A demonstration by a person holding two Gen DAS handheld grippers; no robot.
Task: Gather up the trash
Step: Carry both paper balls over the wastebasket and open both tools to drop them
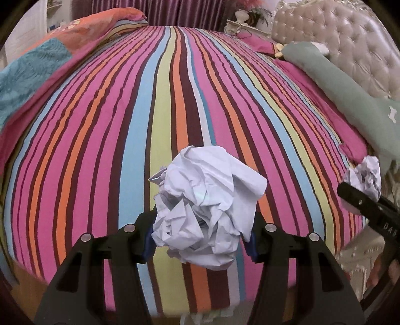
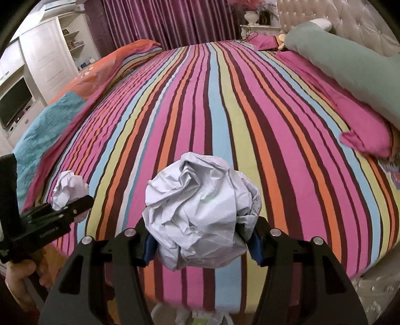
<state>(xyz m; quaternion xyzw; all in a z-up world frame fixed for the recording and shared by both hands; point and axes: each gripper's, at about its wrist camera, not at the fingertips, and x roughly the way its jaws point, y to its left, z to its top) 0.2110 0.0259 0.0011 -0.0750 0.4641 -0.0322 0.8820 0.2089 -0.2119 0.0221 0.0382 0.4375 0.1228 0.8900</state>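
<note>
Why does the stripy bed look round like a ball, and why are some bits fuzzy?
In both views the fisheye lens bends the striped bed cover into a dome. Left wrist view: the paper ball in the left claw is sharp, the edges smear. Right wrist view: its paper ball and the lower corners look blurrier.

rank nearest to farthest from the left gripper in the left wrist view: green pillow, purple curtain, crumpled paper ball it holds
1. crumpled paper ball, clamped in the left gripper
2. green pillow, right side, along the headboard
3. purple curtain, top, beyond the bed's far edge
</note>
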